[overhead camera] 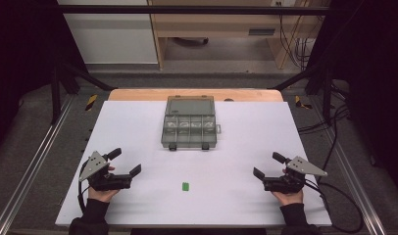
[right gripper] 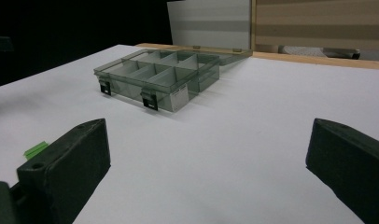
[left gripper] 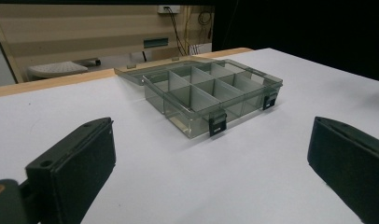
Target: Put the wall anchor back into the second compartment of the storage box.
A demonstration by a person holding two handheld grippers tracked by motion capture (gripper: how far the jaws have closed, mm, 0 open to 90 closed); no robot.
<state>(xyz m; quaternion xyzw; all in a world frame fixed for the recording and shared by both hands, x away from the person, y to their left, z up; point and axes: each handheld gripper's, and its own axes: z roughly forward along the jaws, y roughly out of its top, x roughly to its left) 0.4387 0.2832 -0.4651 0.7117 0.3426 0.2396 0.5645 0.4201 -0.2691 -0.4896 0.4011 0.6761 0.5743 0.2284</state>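
A clear grey compartment box [overhead camera: 190, 129] lies open at the table's middle back, its lid folded flat behind it; it appears again as the box [left gripper: 211, 95] and the box [right gripper: 157, 77], and its compartments look empty. A small green piece [overhead camera: 186, 186] lies on the white tabletop near the front edge, seen also as the green piece [right gripper: 35, 150]. My left gripper [overhead camera: 124, 162] rests at the front left, jaws wide open and nothing between them [left gripper: 211, 172]. My right gripper [overhead camera: 267, 165] rests at the front right, equally open and empty [right gripper: 208, 172].
The white tabletop [overhead camera: 236, 147] ends in a wooden strip at the back. Metal rails run along both sides, and black frame posts stand at the back corners. A cable trails from each gripper off the front edge.
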